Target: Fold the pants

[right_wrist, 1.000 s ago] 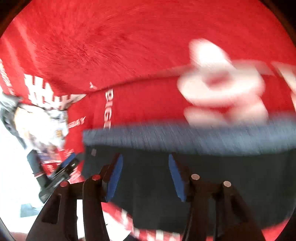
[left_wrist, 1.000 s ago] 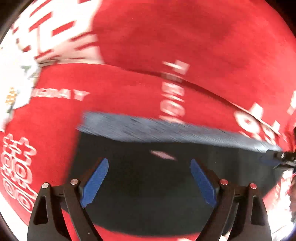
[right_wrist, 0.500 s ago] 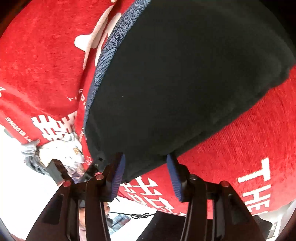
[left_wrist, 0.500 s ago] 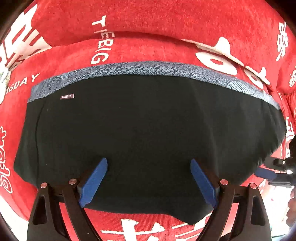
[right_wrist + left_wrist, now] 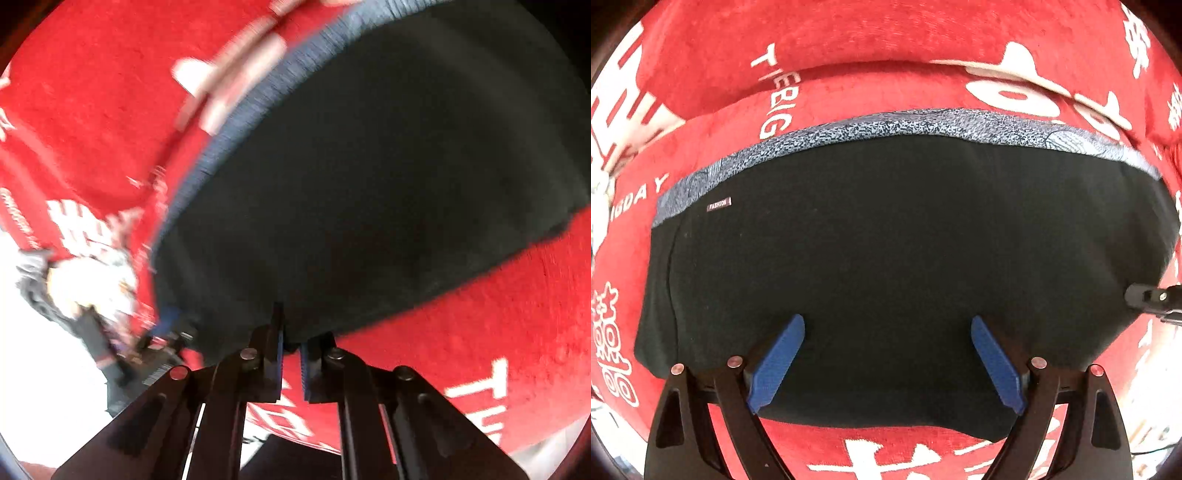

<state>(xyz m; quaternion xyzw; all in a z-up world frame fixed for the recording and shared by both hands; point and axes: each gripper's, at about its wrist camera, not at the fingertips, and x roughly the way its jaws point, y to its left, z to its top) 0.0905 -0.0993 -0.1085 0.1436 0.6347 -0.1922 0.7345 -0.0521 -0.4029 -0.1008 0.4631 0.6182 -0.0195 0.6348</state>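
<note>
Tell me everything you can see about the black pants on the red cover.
The black pants lie flat on a red plush cover with white lettering. They look like soft knit, with a blue-grey patterned waistband along the far edge and a small "FASHION" tag. The right tool has just closed, pinching their near edge; the left tool hovers open above.

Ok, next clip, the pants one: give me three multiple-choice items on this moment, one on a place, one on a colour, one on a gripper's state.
1. Where is the small label on the black pants?
A. just under the waistband
B. at the near hem
C. on the red cover

2. What colour is the waistband?
A. yellow
B. speckled blue-grey
C. white

3. How does the left gripper stand?
A. shut on the pants
B. shut on nothing
C. open over the pants

Key: 1 A, the label sits below the band at the left. 2 B, the band is mottled blue-grey. 3 C, its blue pads stand wide apart.
</note>
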